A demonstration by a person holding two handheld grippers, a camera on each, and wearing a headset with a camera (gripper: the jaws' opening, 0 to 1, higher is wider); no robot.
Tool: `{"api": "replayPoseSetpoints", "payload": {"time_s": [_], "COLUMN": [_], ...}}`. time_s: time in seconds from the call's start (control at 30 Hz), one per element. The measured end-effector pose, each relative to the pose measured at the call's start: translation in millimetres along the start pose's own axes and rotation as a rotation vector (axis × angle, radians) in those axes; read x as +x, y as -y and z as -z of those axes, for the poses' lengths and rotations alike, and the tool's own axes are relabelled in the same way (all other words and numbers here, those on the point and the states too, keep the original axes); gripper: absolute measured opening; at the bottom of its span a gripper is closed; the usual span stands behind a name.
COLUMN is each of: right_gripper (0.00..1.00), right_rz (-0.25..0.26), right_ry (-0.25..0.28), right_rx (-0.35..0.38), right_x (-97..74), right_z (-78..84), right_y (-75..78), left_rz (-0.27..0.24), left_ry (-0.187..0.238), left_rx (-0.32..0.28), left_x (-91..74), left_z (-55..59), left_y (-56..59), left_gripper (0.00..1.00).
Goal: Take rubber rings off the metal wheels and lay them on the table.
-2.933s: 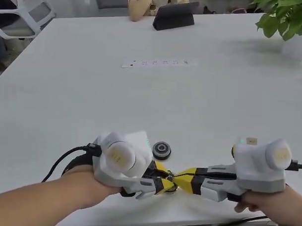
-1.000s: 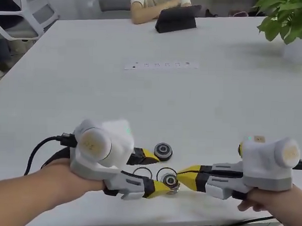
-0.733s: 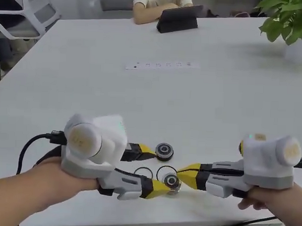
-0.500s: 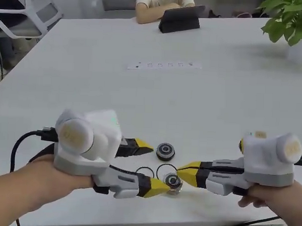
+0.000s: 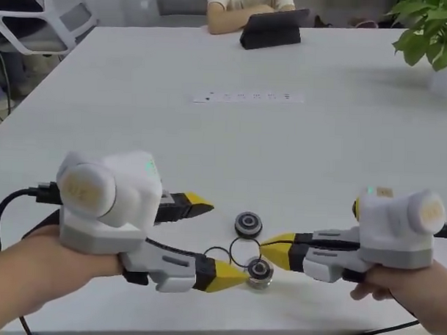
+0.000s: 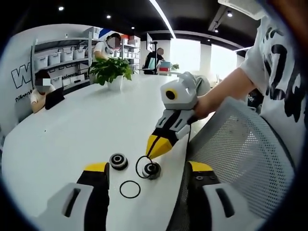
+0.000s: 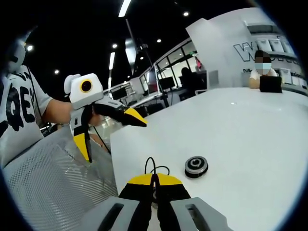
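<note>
The left gripper (image 5: pixel 221 241) had drawn back, jaws wide apart, so with the right gripper (image 5: pixel 268 244) pinched shut on a ring (image 5: pixel 232 249) beside the near wheel (image 5: pixel 259 272), any snag might have dragged that unheld wheel off the table (image 5: pixel 319 156).

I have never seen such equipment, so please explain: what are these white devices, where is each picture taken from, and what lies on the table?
There is no robot: a person carries two tools. One picture comes from a camera on the person's head; the two round pictures come from cameras riding on the tools. The left hand-held gripper is open and holds nothing. The right hand-held gripper is shut on a thin black rubber ring, close to a metal wheel. On the white table also lie a second wheel and a loose ring.
</note>
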State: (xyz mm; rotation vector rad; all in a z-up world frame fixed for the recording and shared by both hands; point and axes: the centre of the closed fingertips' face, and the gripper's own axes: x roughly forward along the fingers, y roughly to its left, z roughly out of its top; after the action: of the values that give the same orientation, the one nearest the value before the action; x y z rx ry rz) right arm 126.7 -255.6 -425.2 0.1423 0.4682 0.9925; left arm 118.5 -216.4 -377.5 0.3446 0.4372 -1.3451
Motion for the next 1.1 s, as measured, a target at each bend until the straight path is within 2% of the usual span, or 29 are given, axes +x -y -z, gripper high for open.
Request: {"api": "replayPoseSetpoints", "payload": {"time_s": [0.53,1.1], "right_gripper": [0.0,0.0], "right_rz": [-0.028,-0.048], "right_ry": [-0.03,-0.063], "right_rx": [-0.01,-0.026], "right_x": [13.0,20.2], "right_z": [-5.3,-7.8], "right_y": [0.0,2.1], "left_rz": [-0.077,-0.115], "left_ry": [0.009,0.011], "left_rx": [-0.049,-0.073], "left_x": [-28.5,-45.3], "left_z": [7.5,11.9], "left_y": [-9.7,-13.6], "left_gripper": [0.79,0.92]}}
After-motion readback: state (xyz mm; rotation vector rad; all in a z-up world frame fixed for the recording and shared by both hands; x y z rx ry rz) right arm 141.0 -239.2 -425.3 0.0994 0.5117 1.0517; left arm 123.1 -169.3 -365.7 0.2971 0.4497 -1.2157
